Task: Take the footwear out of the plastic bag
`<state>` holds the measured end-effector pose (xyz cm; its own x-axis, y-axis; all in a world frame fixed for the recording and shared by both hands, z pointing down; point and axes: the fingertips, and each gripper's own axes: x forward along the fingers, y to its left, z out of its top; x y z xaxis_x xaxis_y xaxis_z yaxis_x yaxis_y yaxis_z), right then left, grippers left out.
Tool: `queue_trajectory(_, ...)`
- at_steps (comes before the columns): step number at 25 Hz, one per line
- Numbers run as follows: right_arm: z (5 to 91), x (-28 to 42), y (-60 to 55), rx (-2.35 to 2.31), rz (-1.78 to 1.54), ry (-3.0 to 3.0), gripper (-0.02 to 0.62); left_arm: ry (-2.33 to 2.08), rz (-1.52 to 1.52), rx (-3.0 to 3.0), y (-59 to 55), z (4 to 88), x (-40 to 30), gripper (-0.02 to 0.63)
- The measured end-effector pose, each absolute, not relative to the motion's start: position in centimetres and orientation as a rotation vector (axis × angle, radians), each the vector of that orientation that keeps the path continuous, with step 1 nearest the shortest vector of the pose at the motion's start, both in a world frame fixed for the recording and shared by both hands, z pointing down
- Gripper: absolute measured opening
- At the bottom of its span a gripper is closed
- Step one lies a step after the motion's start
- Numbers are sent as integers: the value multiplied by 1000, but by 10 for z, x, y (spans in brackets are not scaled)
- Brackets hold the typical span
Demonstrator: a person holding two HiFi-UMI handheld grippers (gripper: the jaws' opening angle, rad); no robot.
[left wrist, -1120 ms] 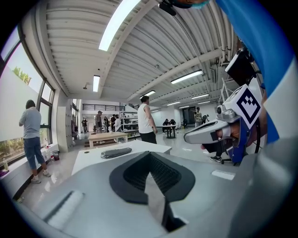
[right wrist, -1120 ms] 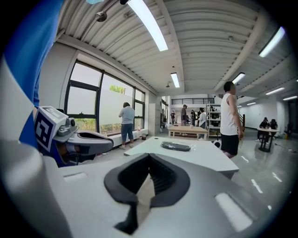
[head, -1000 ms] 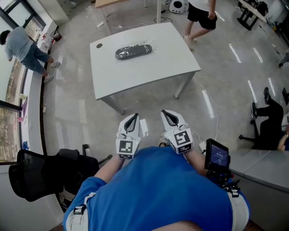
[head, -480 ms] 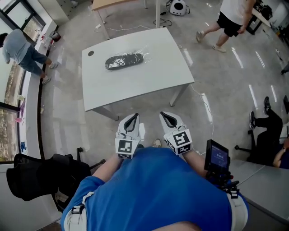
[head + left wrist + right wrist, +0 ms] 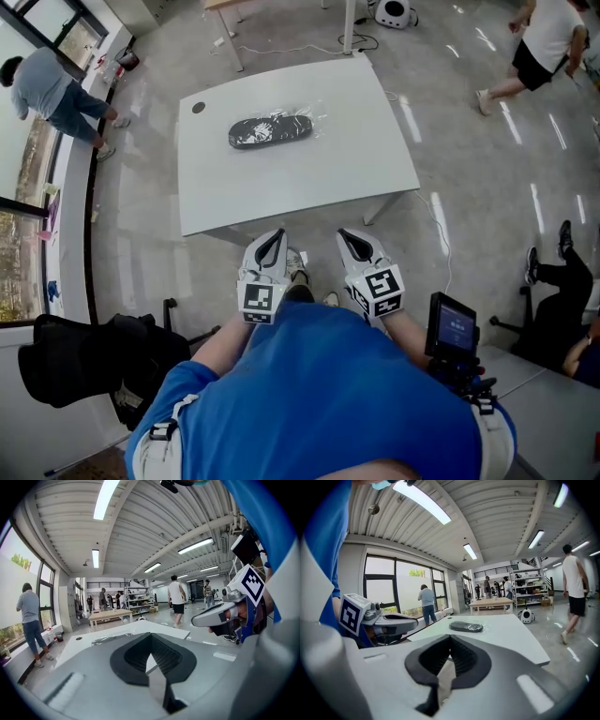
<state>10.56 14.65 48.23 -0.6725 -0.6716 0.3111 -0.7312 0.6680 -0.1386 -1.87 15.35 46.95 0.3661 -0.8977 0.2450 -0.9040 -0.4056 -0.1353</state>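
Person stood short of white table (image 5: pixel 309 187). Left gripper (image 5: pixel 273 247) and right gripper (image 5: pixel 353 244) side by side at chest, jaws of both pressed together, nothing between. Dark footwear (image 5: pixel 270 131) lay inside clear plastic bag (image 5: pixel 300 116) toward table's far side, well apart from both. Step looked like approach (reach not begun). Best: open jaws before arriving, one pinning bag, other drawing shoe out.
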Motion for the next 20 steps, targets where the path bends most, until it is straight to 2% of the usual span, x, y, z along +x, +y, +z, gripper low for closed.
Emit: queue_trajectory(20, 484, -9, -31, 1138, 361, -2564, 3, -1693, 453, 2530, -20, 486, -152, 6)
